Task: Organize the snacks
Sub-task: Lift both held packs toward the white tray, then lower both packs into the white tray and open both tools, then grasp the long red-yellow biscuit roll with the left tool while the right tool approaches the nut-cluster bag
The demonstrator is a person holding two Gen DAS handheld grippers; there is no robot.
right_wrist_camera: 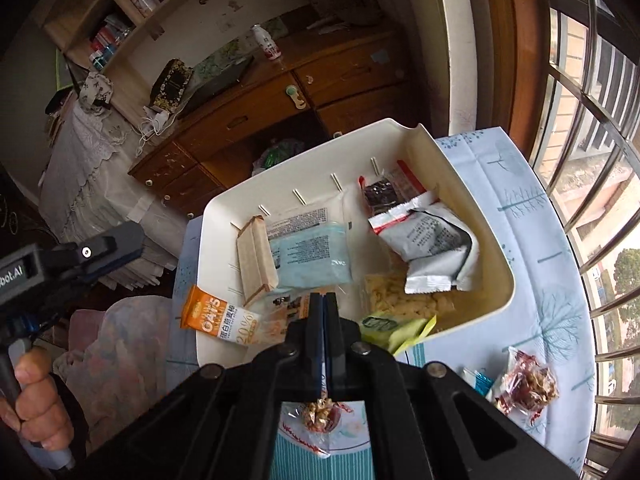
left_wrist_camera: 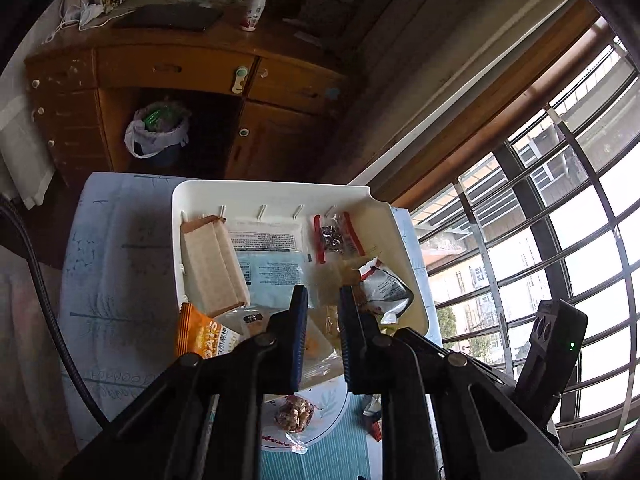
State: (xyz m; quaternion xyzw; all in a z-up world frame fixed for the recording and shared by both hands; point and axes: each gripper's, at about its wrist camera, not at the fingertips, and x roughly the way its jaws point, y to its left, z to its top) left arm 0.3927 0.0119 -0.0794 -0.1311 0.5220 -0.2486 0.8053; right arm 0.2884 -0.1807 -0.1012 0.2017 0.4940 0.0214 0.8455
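Note:
A white tray (left_wrist_camera: 276, 194) holds several snack packets: a tan bar (left_wrist_camera: 214, 268), a blue-and-white pouch (left_wrist_camera: 272, 268), a red-striped packet (left_wrist_camera: 336, 236) and a grey foil packet (left_wrist_camera: 386, 284). An orange oats bar (left_wrist_camera: 200, 336) hangs over its near rim. My left gripper (left_wrist_camera: 323, 300) is open above the tray's near edge, with nothing between the fingers. My right gripper (right_wrist_camera: 323, 300) is shut on a clear nut packet (right_wrist_camera: 320, 412) hanging under the fingers. The tray (right_wrist_camera: 304, 148), the oats bar (right_wrist_camera: 216, 316) and the grey packet (right_wrist_camera: 432, 244) also show in the right wrist view.
A plate (left_wrist_camera: 328, 416) on a striped mat carries a nut packet (left_wrist_camera: 294, 416). Another nut packet (right_wrist_camera: 528, 384) and a blue wrapper (right_wrist_camera: 478, 380) lie on the patterned tablecloth (right_wrist_camera: 532, 240). A yellow-green packet (right_wrist_camera: 394, 330) sits at the tray's near rim. A wooden desk (left_wrist_camera: 180, 68) stands behind, windows to the right.

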